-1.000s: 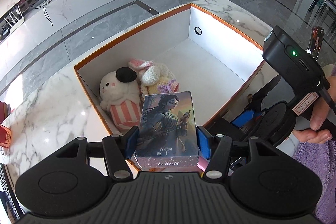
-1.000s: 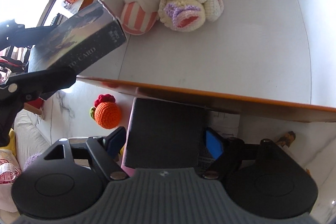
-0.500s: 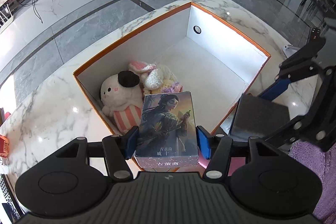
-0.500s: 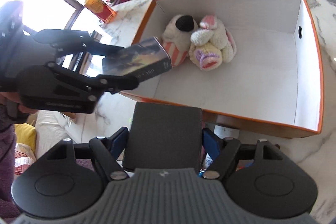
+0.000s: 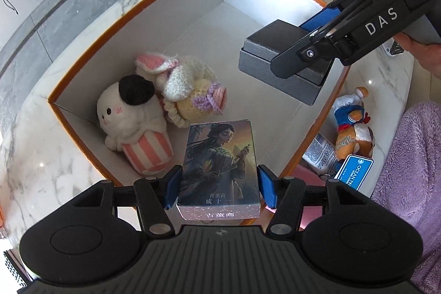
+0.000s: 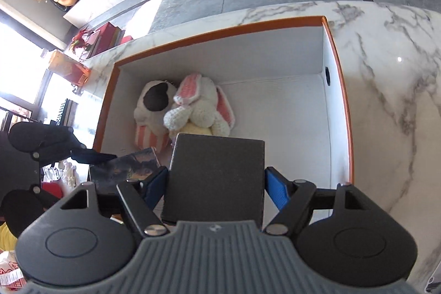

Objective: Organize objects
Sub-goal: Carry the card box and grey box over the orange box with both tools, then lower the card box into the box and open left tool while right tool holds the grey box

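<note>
Left gripper (image 5: 219, 181) clamps card box (image 5: 219, 170) over orange-rimmed box (image 5: 82, 68); right gripper (image 5: 308, 46) holds dark case (image 5: 264, 57) above it

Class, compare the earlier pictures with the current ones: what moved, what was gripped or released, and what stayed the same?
The right tool, its jaws closing slightly on the dark grey box, lifted it from the table beside the bin to above the orange-rimmed bin. The left tool brought the card box over the bin's near edge. Nothing was released. Both plush toys stayed in their corner.
</note>
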Demonstrator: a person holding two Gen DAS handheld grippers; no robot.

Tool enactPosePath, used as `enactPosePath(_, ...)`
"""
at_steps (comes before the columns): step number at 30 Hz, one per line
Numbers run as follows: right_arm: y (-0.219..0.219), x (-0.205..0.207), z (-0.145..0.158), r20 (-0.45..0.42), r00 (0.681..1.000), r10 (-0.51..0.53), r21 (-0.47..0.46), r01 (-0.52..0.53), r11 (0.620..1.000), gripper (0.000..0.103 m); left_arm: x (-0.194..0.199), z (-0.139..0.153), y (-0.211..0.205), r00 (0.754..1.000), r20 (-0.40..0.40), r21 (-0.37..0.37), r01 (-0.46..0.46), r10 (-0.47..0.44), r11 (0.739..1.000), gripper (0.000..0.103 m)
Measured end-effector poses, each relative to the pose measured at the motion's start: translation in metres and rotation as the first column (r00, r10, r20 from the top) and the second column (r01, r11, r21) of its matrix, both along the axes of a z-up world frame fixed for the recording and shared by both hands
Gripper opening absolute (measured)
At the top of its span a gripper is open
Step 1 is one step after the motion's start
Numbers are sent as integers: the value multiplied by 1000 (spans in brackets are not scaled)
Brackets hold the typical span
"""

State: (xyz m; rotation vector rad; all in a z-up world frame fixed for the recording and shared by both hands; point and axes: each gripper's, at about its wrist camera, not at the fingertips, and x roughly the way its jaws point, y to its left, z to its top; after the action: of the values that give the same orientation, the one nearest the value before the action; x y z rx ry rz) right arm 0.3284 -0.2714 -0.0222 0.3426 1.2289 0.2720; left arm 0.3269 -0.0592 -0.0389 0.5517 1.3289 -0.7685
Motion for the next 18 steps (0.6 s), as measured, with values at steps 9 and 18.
enactPosePath(9, 15, 19, -42, -89, 995, 43, -67, -49, 997, 76, 16, -33, -9, 994, -106, 33, 18, -14, 999, 68)
enactPosePath(18, 25, 26, -66, -147, 986, 73, -96, -88, 991, 76, 23, -46, -9, 989, -132, 31, 77, -72, 997, 69)
